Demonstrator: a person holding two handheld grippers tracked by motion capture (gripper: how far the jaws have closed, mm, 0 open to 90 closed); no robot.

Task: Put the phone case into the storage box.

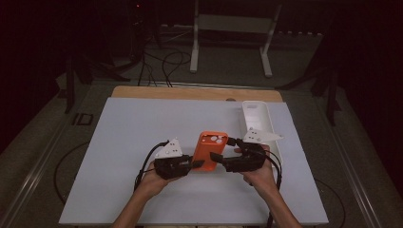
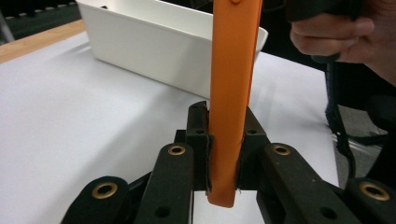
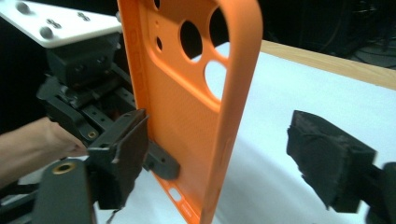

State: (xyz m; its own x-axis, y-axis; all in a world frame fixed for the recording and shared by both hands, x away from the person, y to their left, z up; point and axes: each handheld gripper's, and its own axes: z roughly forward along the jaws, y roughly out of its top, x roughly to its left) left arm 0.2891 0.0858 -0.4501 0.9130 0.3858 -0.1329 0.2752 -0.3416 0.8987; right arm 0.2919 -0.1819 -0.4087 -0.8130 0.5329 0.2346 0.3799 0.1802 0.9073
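An orange phone case (image 1: 208, 151) with round camera holes is held upright on its edge above the white table. My left gripper (image 1: 198, 165) is shut on its lower edge; in the left gripper view both pads clamp the case (image 2: 231, 93) at the gripper's (image 2: 224, 156) tips. My right gripper (image 1: 223, 148) is open, with the case (image 3: 187, 107) standing between its jaws. One of its pads (image 3: 122, 156) sits close beside the case, while the other pad (image 3: 327, 163) stands well clear. The left gripper (image 3: 161, 164) shows behind the case in the right gripper view.
A long white tray (image 1: 256, 118) lies at the back right of the white table cover (image 1: 142, 128); it also shows as a tray (image 2: 154, 51) beyond the case. The person's right hand (image 2: 345, 37) is close by. A wooden table edge (image 1: 190, 92) runs along the back.
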